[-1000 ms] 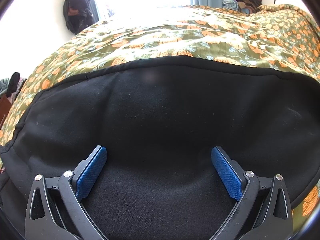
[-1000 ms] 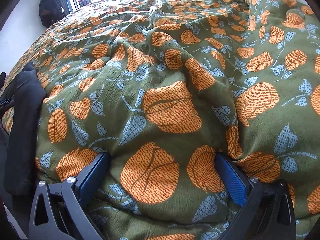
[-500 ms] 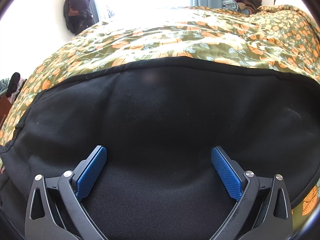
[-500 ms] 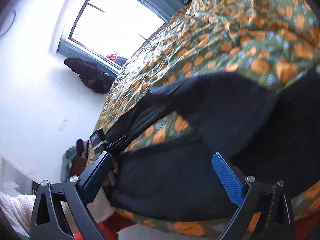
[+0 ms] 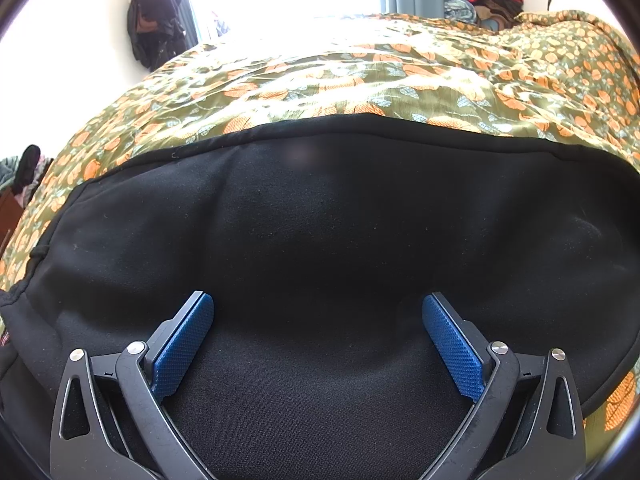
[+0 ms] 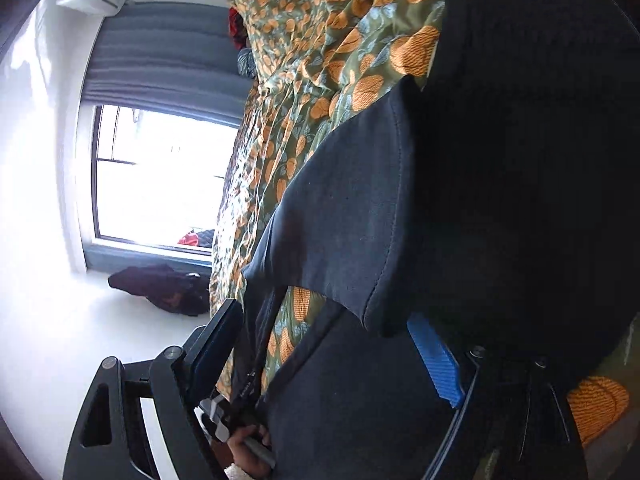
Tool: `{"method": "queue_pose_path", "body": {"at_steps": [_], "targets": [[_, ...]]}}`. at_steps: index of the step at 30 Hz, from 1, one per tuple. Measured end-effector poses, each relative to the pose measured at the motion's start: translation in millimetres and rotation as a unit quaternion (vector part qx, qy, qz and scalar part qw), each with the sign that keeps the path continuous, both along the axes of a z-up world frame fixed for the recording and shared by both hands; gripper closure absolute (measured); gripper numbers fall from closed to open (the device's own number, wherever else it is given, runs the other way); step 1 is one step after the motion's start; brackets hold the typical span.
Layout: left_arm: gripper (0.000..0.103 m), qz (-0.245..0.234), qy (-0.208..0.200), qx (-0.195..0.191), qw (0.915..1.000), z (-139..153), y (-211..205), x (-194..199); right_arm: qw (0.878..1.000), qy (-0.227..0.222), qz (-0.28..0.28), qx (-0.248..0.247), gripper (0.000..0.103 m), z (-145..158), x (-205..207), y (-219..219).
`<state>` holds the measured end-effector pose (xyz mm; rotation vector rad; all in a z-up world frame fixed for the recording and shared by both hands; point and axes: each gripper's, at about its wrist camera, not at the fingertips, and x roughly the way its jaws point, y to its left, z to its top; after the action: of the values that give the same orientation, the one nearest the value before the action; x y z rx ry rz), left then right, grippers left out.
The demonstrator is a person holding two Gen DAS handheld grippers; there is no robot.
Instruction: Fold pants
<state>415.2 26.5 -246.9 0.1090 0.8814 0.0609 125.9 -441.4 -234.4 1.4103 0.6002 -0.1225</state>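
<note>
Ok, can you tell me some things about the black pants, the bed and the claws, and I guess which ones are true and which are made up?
1. The pants are black. True.
2. The bedspread is plain white. False: it is green with orange flowers.
3. The left claw is squeezed shut. False: its blue pads stand wide apart over the pants.
4. A hem of the pants hangs between the fingers of the right claw. True; that claw is closing.
5. The window is dark. False: bright daylight comes through it.
</note>
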Motion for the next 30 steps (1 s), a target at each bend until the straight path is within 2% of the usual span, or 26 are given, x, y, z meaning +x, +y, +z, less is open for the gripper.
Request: {"method": "queue_pose_path", "body": {"at_steps": [5,7,8,9,10,11,14,17,20,21,23,24,25,27,29,30], "targets": [[0.000,0.000,0.000,0.000,1.0000,-0.1,0.1,-0.1,1.000,0.016,-0.018,0.015,0.020,-8.0,3.6,-7.5],[0.001,0.000,0.000,0.000,1.0000,0.0,-0.1,0.1,1.000,0.028,-0.009,-0.003,0.024,-5.7,11.7,-10.3],[0.001,0.000,0.000,0.000,1.0000,-0.2,0.0,0.0,0.999,0.039,-0.004,-0.018,0.033,-3.3,11.3,-12.3],[0.001,0.000,0.000,0.000,1.0000,-0.2,0.0,0.0,0.998,0.052,-0.002,-0.035,0.051,-2.1,8.7,-14.2],[0.000,0.000,0.000,0.000,1.0000,-0.1,0.0,0.0,0.996,0.067,0.000,-0.053,0.064,-3.7,4.9,-16.0],[0.000,0.000,0.000,-0.001,1.0000,0.1,-0.1,-0.5,0.994,0.083,0.005,-0.070,0.090,-7.3,4.2,-17.2],[0.000,0.000,0.000,-0.001,1.0000,0.5,-0.4,-0.2,0.991,0.072,0.030,-0.104,0.094,-1.3,0.2,-20.9],[0.000,0.001,0.008,0.000,1.0000,2.6,-0.7,1.5,0.985,0.028,0.057,-0.158,0.094,34.0,-1.4,-21.7],[0.001,0.012,0.053,0.006,0.9985,20.4,-3.0,5.5,0.973,-0.020,0.083,-0.215,0.094,73.7,-8.1,-22.2],[0.001,0.014,0.055,-0.012,0.9983,32.6,-2.9,1.9,0.968,-0.033,0.089,-0.230,0.094,85.0,-11.8,-23.0],[0.001,-0.006,0.034,-0.094,0.9950,59.4,-1.2,-8.9,0.960,-0.054,0.100,-0.256,0.094,102.9,-21.1,-24.7],[0.001,-0.014,0.035,-0.140,0.9894,68.8,-1.2,-9.4,0.957,-0.063,0.105,-0.263,0.094,109.1,-26.4,-25.0],[0.001,-0.019,0.048,-0.185,0.9814,74.0,-2.5,-4.6,0.955,-0.070,0.109,-0.267,0.094,113.5,-31.5,-25.4],[0.001,-0.023,0.084,-0.269,0.9593,76.2,-7.0,13.0,0.954,-0.078,0.114,-0.265,0.094,118.2,-39.5,-27.3],[0.001,-0.008,0.094,-0.323,0.9417,76.5,-12.1,31.3,0.957,-0.084,0.115,-0.252,0.095,119.1,-50.3,-30.5],[0.001,-0.004,0.095,-0.335,0.9375,75.8,-17.2,39.8,0.959,-0.090,0.116,-0.243,0.095,120.5,-56.9,-32.0]]}}
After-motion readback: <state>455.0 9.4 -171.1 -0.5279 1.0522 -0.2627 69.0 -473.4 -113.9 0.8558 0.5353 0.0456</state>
